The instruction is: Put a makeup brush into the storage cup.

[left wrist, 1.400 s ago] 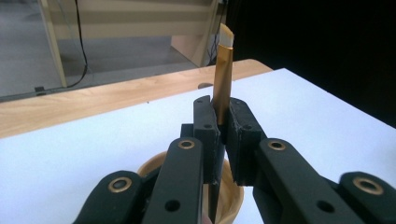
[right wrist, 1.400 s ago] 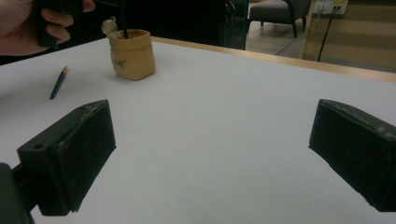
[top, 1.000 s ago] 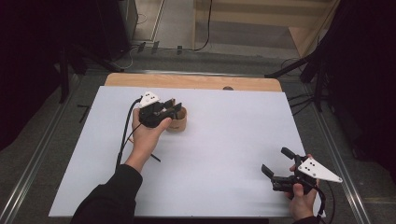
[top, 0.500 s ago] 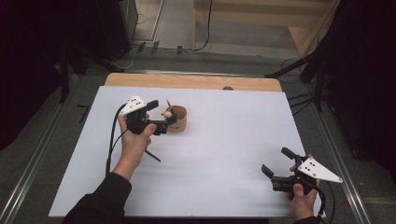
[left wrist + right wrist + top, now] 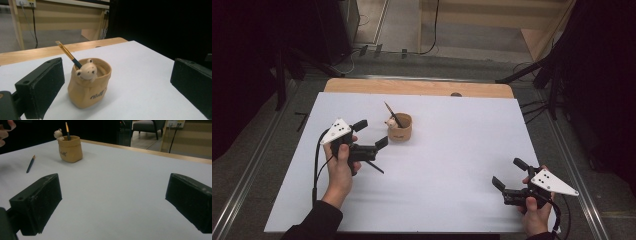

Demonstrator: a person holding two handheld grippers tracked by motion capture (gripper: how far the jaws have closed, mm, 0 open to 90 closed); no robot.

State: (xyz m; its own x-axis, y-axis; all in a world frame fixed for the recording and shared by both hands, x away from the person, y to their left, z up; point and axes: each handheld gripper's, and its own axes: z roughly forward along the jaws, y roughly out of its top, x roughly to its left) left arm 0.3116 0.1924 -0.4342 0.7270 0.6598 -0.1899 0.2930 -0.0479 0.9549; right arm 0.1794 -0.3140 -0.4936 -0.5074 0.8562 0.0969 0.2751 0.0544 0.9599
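Once clear of cup (image 5: 399, 131) near far edge, pencil (image 5: 392, 114) inside, lower L gripper (image 5: 372, 133), jaws just opened wide & empty, onto loose pencil (image 5: 375, 167) toward left edge; grip mid-shaft, square. R gripper (image 5: 508, 172) also released, near-right corner. Loose pencil's upper end hidden under L gripper.

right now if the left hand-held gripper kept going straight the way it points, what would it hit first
Most likely the tan bear pouch holding a pencil. The left hand-held gripper points at it with open jaws, and the pouch sits between them in its own view, with bare table in the gap; exact depth is hard to judge.
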